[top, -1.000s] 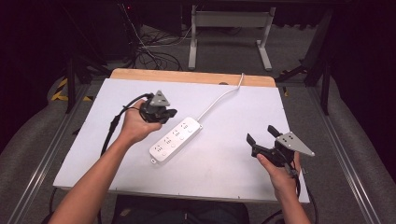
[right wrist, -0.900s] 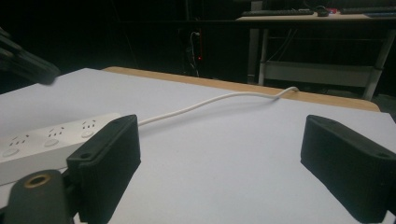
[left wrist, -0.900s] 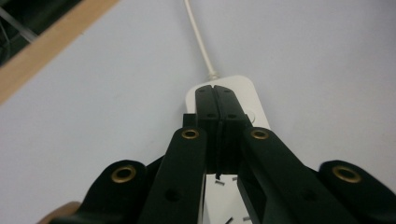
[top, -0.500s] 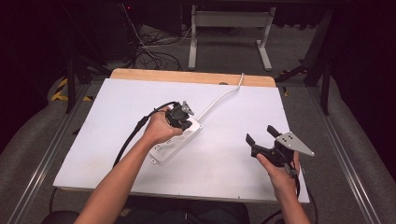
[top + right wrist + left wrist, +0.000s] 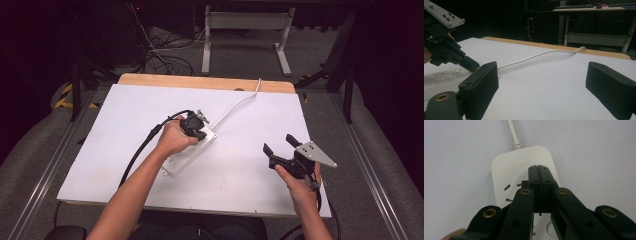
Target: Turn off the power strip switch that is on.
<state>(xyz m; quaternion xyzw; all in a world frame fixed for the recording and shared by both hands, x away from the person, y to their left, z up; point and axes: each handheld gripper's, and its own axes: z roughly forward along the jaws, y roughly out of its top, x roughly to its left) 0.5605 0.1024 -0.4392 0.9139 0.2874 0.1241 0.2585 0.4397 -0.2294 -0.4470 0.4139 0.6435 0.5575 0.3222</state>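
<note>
Since 1 s ago the left tool (image 5: 200,131) has gone from the table's left part over onto the power strip (image 5: 189,152), w/ its tips now low above the strip's cord end; right tool (image 5: 281,147) hasn't shifted, strip lies where it did

High view: white rectangular table (image 5: 260,115) w/ a wood strip along the far edge, left hand (image 5: 172,140) wrapped round the tool body, right hand (image 5: 295,181) holding the other tool well apart to the right, above the table's near right part. Can't read the left tool's jaws from up there

Left tool view fills that in: both black jaws pressed flat together, nothing between them, just over the strip's rounded-corner end, beside slanted socket slots and below an embossed logo. Strip (image 5: 521,170) is smooth off-white plastic; ribbed strain relief leads into a thin white cord (image 5: 512,130) running straight ahead of the tips

Right tool view: own jaws wide apart, chunky matte black blocks, brass-coloured rivet at lower left. Beyond the left block sits the left tool (image 5: 470,65) w/ its grey plate, on the strip (image 5: 441,76); cord (image 5: 541,53) curves off toward the wood edge
</note>
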